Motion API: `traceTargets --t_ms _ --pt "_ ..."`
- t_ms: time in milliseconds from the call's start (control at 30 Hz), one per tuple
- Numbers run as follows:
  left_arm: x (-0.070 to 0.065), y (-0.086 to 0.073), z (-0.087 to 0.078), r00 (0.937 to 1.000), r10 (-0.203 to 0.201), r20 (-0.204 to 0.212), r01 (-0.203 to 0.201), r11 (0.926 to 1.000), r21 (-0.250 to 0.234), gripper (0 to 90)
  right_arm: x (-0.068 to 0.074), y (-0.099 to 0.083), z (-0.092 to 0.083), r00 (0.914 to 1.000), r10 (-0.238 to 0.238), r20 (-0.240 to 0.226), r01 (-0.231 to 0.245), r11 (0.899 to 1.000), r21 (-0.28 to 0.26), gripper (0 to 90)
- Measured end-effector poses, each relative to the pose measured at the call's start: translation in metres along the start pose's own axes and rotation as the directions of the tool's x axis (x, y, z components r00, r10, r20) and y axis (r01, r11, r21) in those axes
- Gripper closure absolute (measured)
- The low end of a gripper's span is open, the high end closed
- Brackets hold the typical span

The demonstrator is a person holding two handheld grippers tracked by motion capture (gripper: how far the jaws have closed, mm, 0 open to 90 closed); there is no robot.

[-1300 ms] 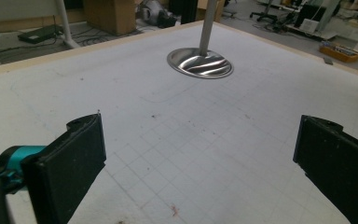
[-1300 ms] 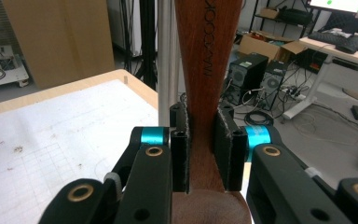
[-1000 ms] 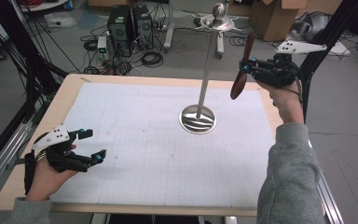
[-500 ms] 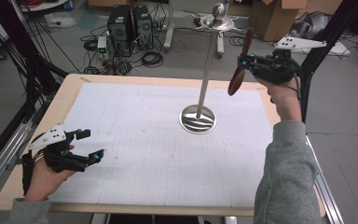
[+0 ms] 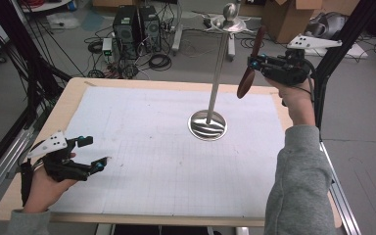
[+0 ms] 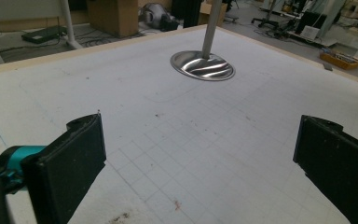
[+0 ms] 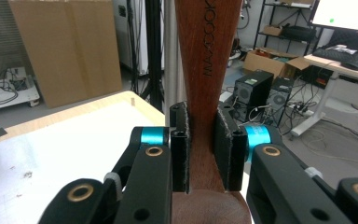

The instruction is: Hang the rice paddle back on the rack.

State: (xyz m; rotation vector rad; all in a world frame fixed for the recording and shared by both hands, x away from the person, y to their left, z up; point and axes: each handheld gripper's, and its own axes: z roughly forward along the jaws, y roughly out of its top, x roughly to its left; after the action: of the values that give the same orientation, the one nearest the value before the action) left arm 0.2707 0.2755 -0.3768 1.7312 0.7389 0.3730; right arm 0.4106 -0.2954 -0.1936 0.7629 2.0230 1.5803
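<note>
A: Where is the spoon (image 5: 251, 62) sitting right now?

B: It is hanging in the air past the far right edge of the table (image 5: 127, 83); the right gripper (image 5: 255, 62) is pinching it, with both pads pressing on the neck just above the bowl; in the right gripper view the brown wooden handle (image 7: 207, 51) is running up between the jaws.

A: Is it touching the stand (image 5: 218, 68)?

B: No; it is tilting just beside the upper part of the pole, near the top disc (image 5: 229, 23), but staying apart from it.

A: Any containers with something in them?

B: A cardboard box (image 5: 281, 13) is standing on the floor beyond the table; I cannot tell what it is holding; the stand's round base (image 6: 203, 65) is lying bare on the white mat (image 5: 166, 161).

A: And the other hand?

B: The left gripper (image 5: 94, 153) is resting low at the near left corner of the mat; its jaws are standing wide apart, gripping nothing; in the left gripper view the gridded mat is showing between them.
</note>
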Motion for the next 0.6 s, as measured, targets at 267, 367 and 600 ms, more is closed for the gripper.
traceTargets --t_ms 267,367,600 --pt "0.0008 -0.0005 -0.0017 1.0 0.0 -0.001 0.0 1.0 -0.002 2.7 -0.0012 0.0013 0.0024 0.9999 -0.001 0.01 0.001 1.0 0.001 77.9" --pt "0.0005 -0.0009 -0.002 1.0 -0.007 -0.003 0.007 1.0 -0.005 2.7 -0.0024 0.0006 0.0034 1.0 0.005 0.007 -0.005 1.0 0.008 77.9" --pt "0.0011 -0.0017 -0.0026 1.0 -0.009 -0.001 0.009 1.0 -0.005 2.7 -0.0043 -0.0003 0.005 1.0 0.008 0.0 -0.008 1.0 0.002 77.9"
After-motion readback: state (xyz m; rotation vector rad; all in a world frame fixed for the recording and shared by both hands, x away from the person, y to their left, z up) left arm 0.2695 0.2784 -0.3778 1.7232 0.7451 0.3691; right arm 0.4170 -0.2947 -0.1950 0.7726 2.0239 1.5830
